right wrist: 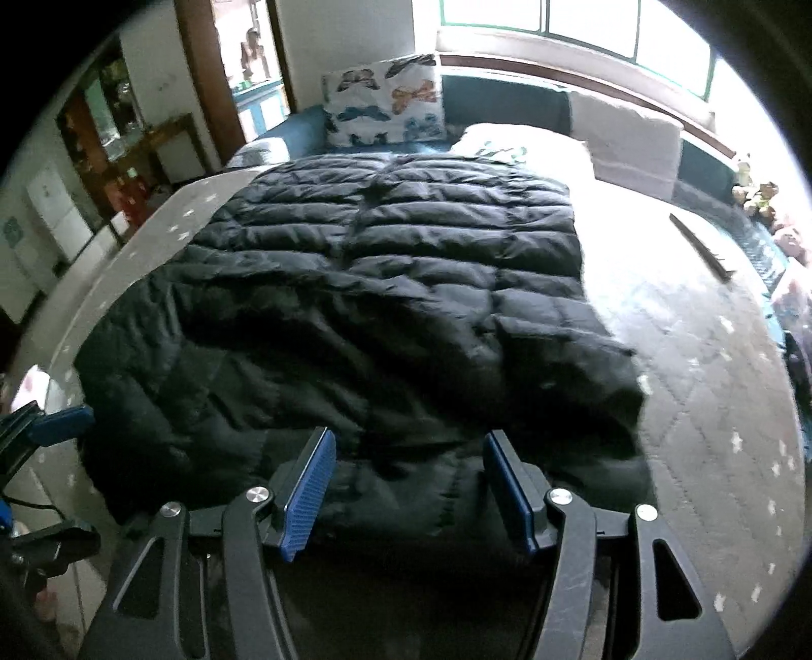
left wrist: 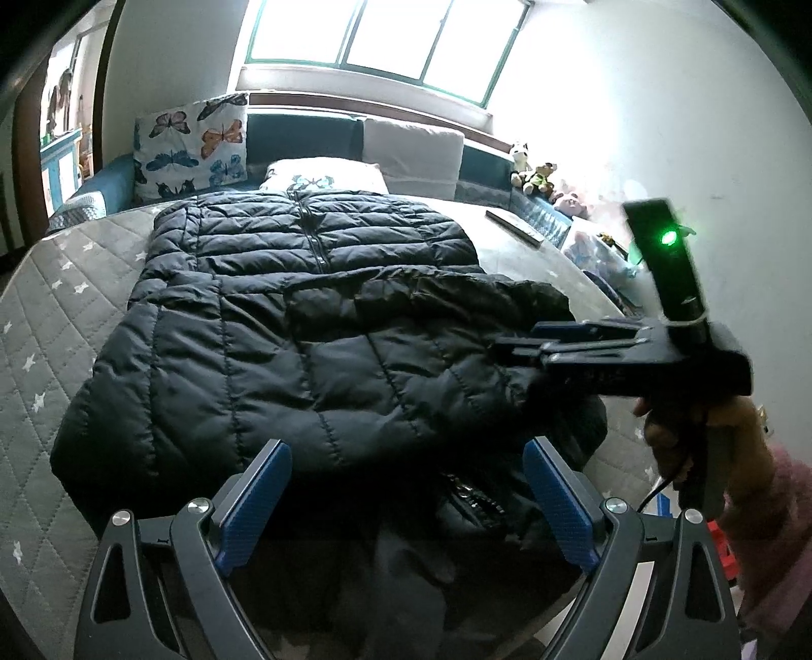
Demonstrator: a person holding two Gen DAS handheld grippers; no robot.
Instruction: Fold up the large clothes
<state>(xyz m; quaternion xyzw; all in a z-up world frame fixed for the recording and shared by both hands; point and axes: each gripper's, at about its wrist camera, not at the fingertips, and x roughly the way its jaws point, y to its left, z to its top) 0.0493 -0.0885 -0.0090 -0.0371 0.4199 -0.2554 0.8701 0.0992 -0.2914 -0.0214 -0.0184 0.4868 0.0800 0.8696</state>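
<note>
Black and quilted, a puffer jacket lies spread on a grey star-patterned mattress cover, zipper up, its collar end away from the fingers and toward a white pillow. One sleeve is folded across the body, forming a rumpled ridge beyond the left gripper's fingertips. That gripper stands released, its blue-padded fingers wide apart with the jacket's near hem between and below them; nothing is pinched.

To the right of those fingers, the right gripper reaches sideways over the sleeve, a green light glowing on its housing, a hand wrapped around its handle. In its own view, the right gripper is also released, pads well apart, hovering just above the jacket's near edge; whether the tips touch the fabric cannot be told, as the picture is blurred. The left gripper's blue fingertip shows far left of these fingers.

Beyond both pairs of fingers, a butterfly-print cushion leans at the head of the bed under a window, and stuffed toys sit to the far right.
</note>
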